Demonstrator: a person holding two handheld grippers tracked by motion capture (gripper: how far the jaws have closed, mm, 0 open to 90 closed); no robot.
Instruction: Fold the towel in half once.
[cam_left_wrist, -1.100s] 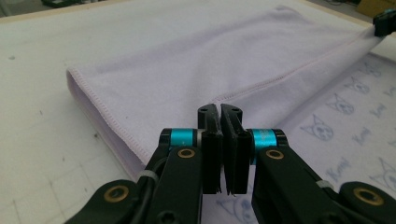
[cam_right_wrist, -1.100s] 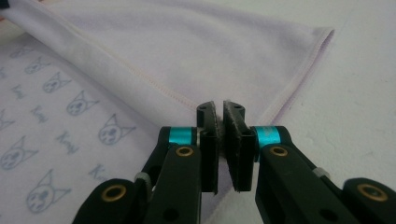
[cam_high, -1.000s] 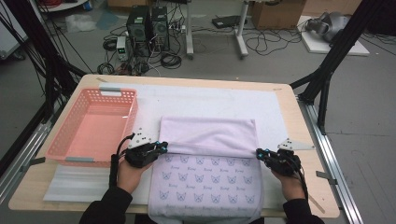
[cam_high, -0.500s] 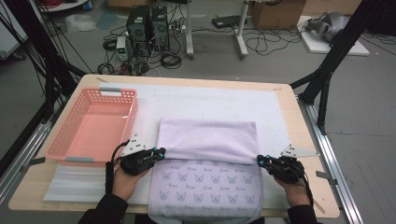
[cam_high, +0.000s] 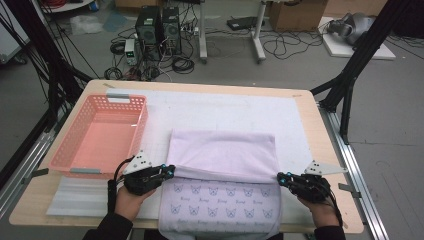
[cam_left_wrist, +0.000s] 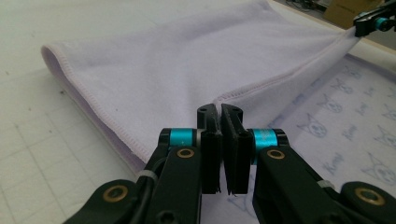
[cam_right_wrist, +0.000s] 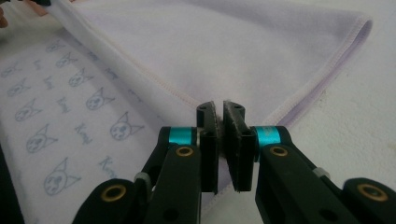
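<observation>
A lilac towel (cam_high: 222, 155) lies on the white mat, its far half folded over toward me so the plain side covers part of the cat-printed side (cam_high: 220, 207). My left gripper (cam_high: 171, 171) is shut on the left corner of the folded edge, and its jaws pinch the hem (cam_left_wrist: 220, 109). My right gripper (cam_high: 280, 177) is shut on the right corner, with the cloth (cam_right_wrist: 224, 42) clamped between its pads (cam_right_wrist: 220, 108). The folded edge runs taut between the two grippers. In the left gripper view the right gripper (cam_left_wrist: 373, 21) is at the far top right.
An empty pink basket (cam_high: 100, 135) stands on the table's left side, just beyond my left hand. The white gridded mat (cam_high: 225, 107) covers the middle of the wooden table (cam_high: 320, 130). The towel's near end hangs over the front edge. Cables and computer boxes sit on the floor beyond.
Both grippers have drawn the folded edge of the towel toward the near side of the table, so more of the printed side is covered.
</observation>
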